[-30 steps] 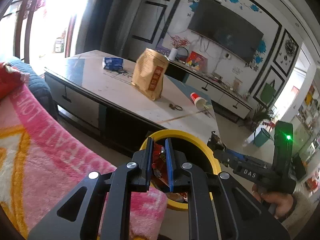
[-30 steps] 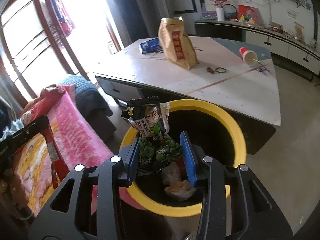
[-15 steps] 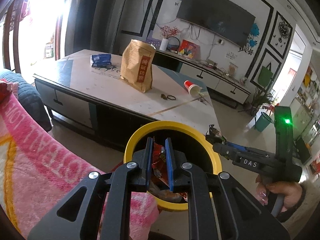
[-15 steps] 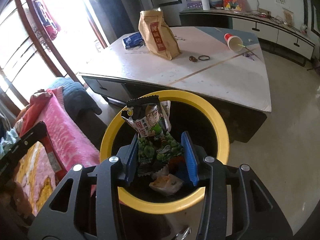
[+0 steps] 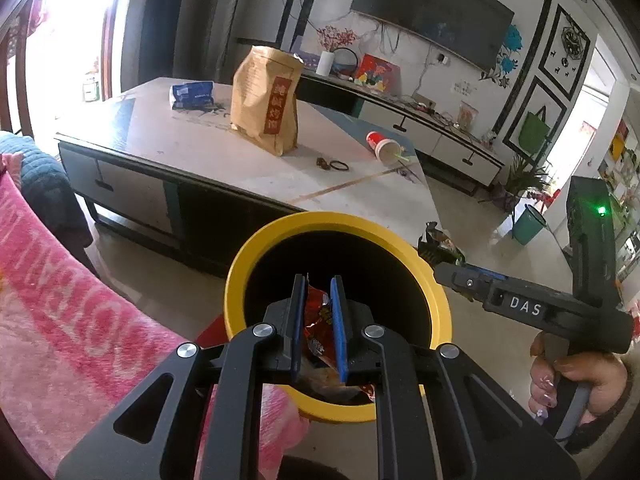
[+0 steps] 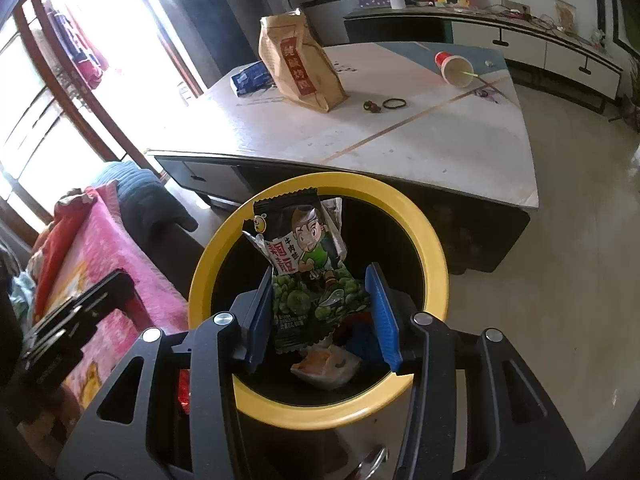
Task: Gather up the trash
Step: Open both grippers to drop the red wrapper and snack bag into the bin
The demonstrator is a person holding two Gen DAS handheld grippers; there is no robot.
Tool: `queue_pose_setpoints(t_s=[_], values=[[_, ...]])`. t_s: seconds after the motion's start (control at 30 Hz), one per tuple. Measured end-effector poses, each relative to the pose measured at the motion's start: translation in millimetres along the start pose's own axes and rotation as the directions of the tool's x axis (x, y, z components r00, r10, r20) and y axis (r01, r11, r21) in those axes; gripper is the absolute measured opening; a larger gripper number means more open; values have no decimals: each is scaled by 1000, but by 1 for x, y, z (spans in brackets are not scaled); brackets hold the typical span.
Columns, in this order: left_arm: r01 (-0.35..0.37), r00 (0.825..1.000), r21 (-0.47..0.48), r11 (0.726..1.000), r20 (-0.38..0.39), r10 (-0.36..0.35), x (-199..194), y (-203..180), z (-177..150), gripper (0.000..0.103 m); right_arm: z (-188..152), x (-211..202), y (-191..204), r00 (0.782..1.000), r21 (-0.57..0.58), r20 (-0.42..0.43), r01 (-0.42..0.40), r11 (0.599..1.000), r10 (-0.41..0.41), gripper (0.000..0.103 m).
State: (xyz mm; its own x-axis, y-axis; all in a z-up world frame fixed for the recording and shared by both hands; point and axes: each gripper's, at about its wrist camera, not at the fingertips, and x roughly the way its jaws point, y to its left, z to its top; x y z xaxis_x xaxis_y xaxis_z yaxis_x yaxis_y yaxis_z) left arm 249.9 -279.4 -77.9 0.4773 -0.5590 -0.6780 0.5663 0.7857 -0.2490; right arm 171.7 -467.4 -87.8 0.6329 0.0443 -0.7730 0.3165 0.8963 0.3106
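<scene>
A black bin with a yellow rim (image 5: 280, 236) stands on the floor in front of the coffee table. My left gripper (image 5: 318, 280) hangs over its mouth, shut on a crumpled red snack wrapper (image 5: 320, 320). In the right wrist view the bin's rim (image 6: 400, 200) encircles my right gripper (image 6: 320, 276). Its jaws are opening, and a green snack packet (image 6: 308, 252) still stands upright between the blue pads, which touch it. Other wrappers (image 6: 324, 368) lie at the bottom of the bin. From the left wrist view the right gripper (image 5: 438, 268) reaches in over the rim's right side, held by a hand (image 5: 576, 380).
The coffee table (image 5: 200, 152) behind the bin carries a brown paper bag (image 5: 266, 104), a blue packet (image 5: 192, 94), a tipped red paper cup (image 5: 382, 148) and a hair tie (image 5: 340, 166). A pink blanket (image 5: 60, 320) borders the bin's left. A teal bucket (image 5: 528, 224) stands far right.
Both grippers have come down and closer over the bin, which now fills more of each view. The right jaws stand slightly wider around the green packet.
</scene>
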Motion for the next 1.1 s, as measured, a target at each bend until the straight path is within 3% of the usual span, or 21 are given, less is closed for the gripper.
queue_pose_setpoints(t_s=[0.17, 0.27, 0.33, 0.4, 0.47, 0.83, 1.1], values=[[0, 1000, 10, 1000, -26, 0, 15, -5, 0, 13, -2, 2, -5, 1000, 16, -7, 5, 1000, -5, 39], [1, 999, 9, 1000, -42, -1, 23, -6, 3, 18, -2, 4, -8, 1000, 35, -14, 7, 999, -7, 41], [-1, 999, -1, 1000, -53, 1, 27, -5, 4, 38, -3, 5, -10, 1000, 43, -17, 8, 999, -7, 44], [7, 998, -21, 1000, -61, -8, 28, -3, 4, 48, -3, 5, -11, 1000, 47, -17, 8, 999, -7, 47], [7, 998, -27, 1000, -59, -8, 27, -2, 5, 51, -3, 5, -11, 1000, 48, -18, 8, 999, -8, 47], [-9, 1000, -72, 997, -4, 8, -4, 10, 8, 95, -3, -5, -4, 1000, 34, 16, 12, 999, -13, 62], [-67, 995, -100, 993, 68, 74, -46, 22, 8, 96, -8, -33, 19, 991, 16, 119, 54, 998, -56, 81]])
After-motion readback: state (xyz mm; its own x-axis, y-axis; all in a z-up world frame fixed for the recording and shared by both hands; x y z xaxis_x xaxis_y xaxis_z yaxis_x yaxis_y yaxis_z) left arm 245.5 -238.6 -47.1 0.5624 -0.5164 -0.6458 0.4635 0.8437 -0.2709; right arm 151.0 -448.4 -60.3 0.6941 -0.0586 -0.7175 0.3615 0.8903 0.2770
